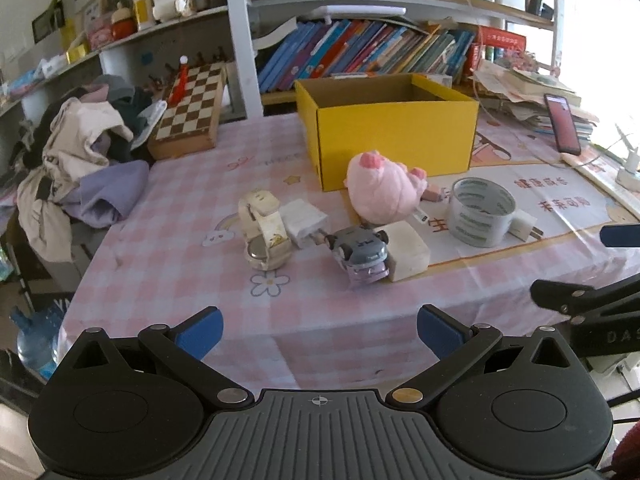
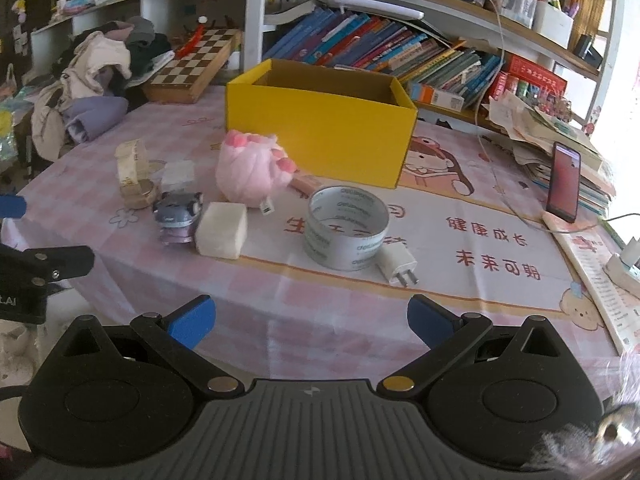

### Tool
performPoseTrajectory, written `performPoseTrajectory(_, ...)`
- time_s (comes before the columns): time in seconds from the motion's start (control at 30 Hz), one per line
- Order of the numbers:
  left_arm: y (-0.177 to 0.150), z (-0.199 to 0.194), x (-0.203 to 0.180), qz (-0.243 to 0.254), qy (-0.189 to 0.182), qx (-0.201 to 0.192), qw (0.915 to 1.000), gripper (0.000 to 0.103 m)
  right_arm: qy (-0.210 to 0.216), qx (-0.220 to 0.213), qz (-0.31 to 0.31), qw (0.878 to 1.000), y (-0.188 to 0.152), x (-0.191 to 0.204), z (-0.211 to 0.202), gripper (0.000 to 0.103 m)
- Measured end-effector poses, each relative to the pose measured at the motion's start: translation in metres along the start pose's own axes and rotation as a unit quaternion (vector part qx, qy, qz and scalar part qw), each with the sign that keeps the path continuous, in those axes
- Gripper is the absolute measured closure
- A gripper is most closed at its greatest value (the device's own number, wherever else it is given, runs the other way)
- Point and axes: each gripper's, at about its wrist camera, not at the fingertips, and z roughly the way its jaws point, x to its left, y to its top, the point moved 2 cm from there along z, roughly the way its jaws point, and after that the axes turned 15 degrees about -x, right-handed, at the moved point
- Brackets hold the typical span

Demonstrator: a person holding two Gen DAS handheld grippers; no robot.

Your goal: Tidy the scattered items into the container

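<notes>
An open yellow box [image 1: 394,136] [image 2: 320,136] stands at the back of the table. In front of it lie a pink plush [image 1: 382,190] [image 2: 250,170], a tape roll [image 1: 480,212] [image 2: 346,228], a white charger [image 1: 524,226] [image 2: 398,264], a white block [image 1: 406,250] [image 2: 222,230], a grey toy car [image 1: 360,254] [image 2: 178,216], a cream watch [image 1: 264,230] [image 2: 134,174] and a white adapter [image 1: 302,220] [image 2: 178,174]. My left gripper [image 1: 319,330] is open and empty near the table's front edge. My right gripper [image 2: 311,322] is open and empty, short of the tape roll.
A pile of clothes [image 1: 80,152] and a chessboard [image 1: 192,112] sit at the back left. A phone [image 2: 564,182] leans on stacked papers at the right. Books [image 2: 380,48] fill the shelf behind the box. A water bottle [image 1: 36,340] stands on the floor.
</notes>
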Motion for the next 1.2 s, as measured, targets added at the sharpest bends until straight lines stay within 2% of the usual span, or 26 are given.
performPoseTrajectory(0.33, 0.001, 0.015, 0.001, -0.036, -0.044, 0.002, 0.9984, 0.0, 0.007, 0.011, 0.006, 1.0, 0.002, -0.008, 0.018, 0.0)
performPoseTrajectory(0.73, 0.002, 0.057, -0.001, -0.055, -0.033, 0.03, 0.9975, 0.0, -0.002, 0.05, 0.004, 0.999, 0.002, -0.028, 0.06, 0.002)
performPoseTrajectory(0.83, 0.001, 0.068, -0.004, -0.056, -0.033, 0.041, 0.9971, 0.0, -0.016, 0.066, 0.0, 0.998, 0.001, -0.036, 0.072, 0.007)
performPoseTrajectory(0.9, 0.001, 0.075, -0.006, -0.057, -0.034, 0.047, 0.9967, 0.0, -0.028, 0.078, -0.002, 0.997, -0.001, -0.041, 0.081, 0.014)
performPoseTrajectory(1.2, 0.004, 0.097, -0.01, -0.072, -0.027, 0.058, 0.9954, 0.008, -0.038, 0.1, 0.01, 0.994, -0.001, -0.063, 0.105, 0.024)
